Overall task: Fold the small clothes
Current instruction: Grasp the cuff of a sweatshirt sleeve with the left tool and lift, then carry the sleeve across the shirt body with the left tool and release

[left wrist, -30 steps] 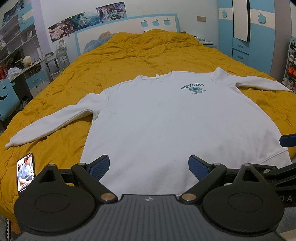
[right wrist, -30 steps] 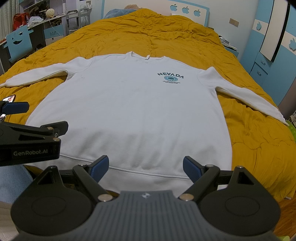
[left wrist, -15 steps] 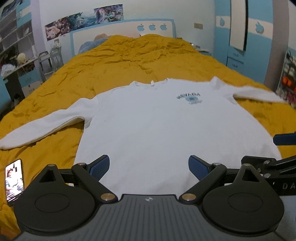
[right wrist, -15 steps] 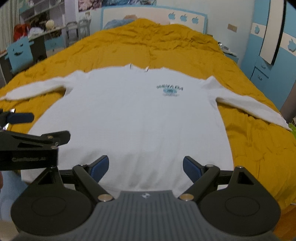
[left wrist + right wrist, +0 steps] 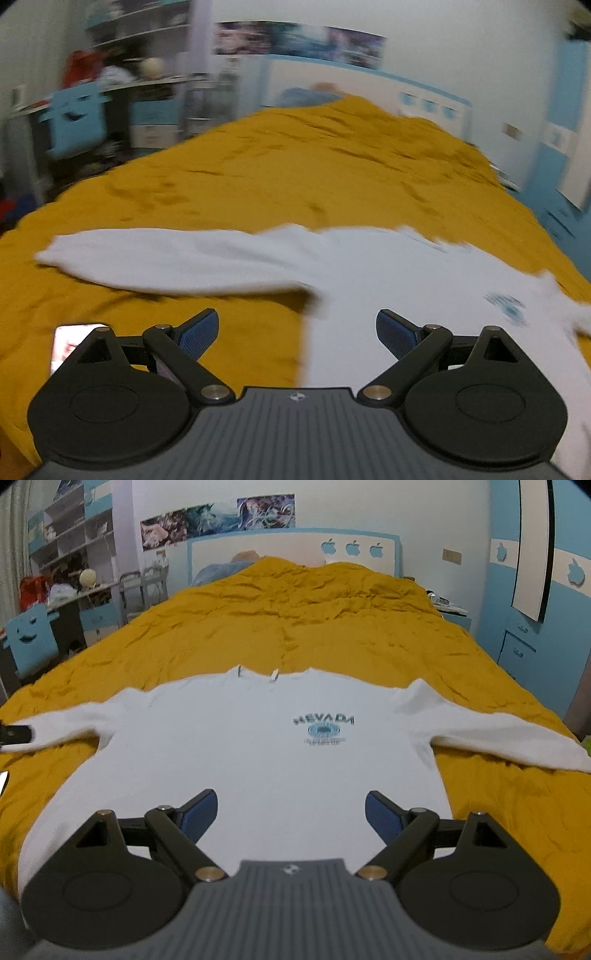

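Observation:
A white long-sleeved sweatshirt [image 5: 258, 753] with a blue NEVADA print lies flat, front up, on the yellow bedspread [image 5: 314, 620], sleeves spread to both sides. My right gripper [image 5: 290, 810] is open and empty above the lower body of the sweatshirt. My left gripper [image 5: 297, 330] is open and empty over the sweatshirt's left side edge, facing the left sleeve [image 5: 166, 258]; this view is blurred. The tip of the left gripper shows at the left edge of the right wrist view [image 5: 14, 734], near the left cuff.
A phone [image 5: 68, 347] with a lit screen lies on the bedspread by my left gripper. A desk, blue chair [image 5: 29, 635] and shelves stand left of the bed. Blue wardrobes [image 5: 535, 602] stand on the right. The headboard [image 5: 295, 550] is at the far end.
My left gripper has swung left and forward, from over the hem to the left side by the sleeve. My right gripper has moved forward over the sweatshirt body. Both stay open.

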`<action>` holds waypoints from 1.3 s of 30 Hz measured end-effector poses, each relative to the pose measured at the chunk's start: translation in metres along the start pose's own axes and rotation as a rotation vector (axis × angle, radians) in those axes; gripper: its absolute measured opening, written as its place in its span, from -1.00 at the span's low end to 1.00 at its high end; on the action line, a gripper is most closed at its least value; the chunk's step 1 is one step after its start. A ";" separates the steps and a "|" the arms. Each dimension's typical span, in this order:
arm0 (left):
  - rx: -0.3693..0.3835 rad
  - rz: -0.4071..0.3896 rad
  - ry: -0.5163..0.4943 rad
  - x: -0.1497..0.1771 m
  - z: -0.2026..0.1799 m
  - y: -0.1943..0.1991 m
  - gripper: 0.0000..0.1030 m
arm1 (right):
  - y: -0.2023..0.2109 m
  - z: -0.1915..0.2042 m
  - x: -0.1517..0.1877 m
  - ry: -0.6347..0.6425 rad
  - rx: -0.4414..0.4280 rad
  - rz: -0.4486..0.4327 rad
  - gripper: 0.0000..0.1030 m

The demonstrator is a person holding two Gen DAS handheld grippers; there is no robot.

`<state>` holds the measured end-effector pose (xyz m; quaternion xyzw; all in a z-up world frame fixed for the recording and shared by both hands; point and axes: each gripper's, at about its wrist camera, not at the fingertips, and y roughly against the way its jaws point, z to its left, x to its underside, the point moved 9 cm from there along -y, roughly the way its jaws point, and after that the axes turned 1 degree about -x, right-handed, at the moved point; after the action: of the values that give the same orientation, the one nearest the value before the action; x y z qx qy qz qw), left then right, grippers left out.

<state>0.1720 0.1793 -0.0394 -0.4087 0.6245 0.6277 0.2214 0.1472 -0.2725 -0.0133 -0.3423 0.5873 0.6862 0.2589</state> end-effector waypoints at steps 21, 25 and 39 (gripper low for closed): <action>-0.100 -0.035 0.901 -0.007 0.315 -0.095 0.27 | -0.113 0.039 -0.046 0.030 0.052 0.082 0.50; -0.104 -0.041 0.944 -0.006 0.330 -0.105 -0.53 | -0.122 0.051 -0.048 0.058 0.041 0.093 0.46; -0.001 -0.278 0.360 -0.152 0.157 -0.018 -0.88 | -0.119 0.030 -0.055 0.046 0.051 0.075 0.15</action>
<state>0.2356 0.3683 0.0514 -0.5964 0.5912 0.5084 0.1905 0.2671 -0.2195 -0.0432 -0.3290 0.6229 0.6722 0.2278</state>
